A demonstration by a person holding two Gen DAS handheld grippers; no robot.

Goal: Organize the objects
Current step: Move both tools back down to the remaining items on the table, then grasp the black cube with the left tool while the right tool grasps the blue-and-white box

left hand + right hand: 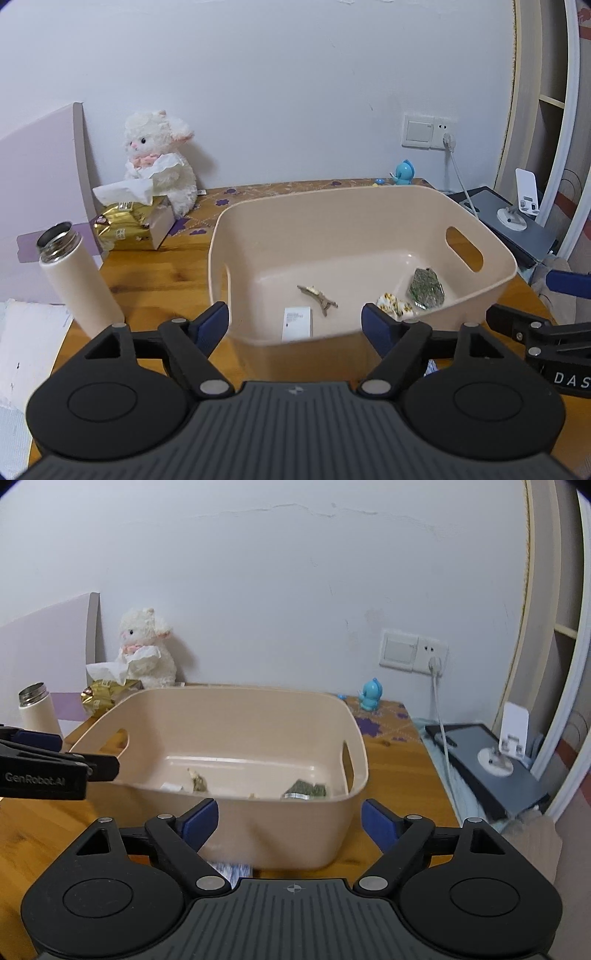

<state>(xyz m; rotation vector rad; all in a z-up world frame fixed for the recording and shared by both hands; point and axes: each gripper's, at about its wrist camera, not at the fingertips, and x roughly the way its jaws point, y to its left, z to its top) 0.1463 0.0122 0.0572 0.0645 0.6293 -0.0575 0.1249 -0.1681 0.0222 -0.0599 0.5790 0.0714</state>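
Your left gripper [295, 325] gapes wide at the near wall of the beige bin [369, 206], gripping nothing. Inside the bin lie a white card [296, 324], a twig-like clip [318, 296] and a green packet [426, 288]. Your right gripper [290, 821], equally wide and empty, faces the bin's near wall.

- Left gripper [295, 325], jaws wide apart, empty, before a beige bin [369, 221].
- Bin holds a card [296, 323], twig [317, 297], green packet [426, 288].
- Flask [74, 273] stands left, lidless.
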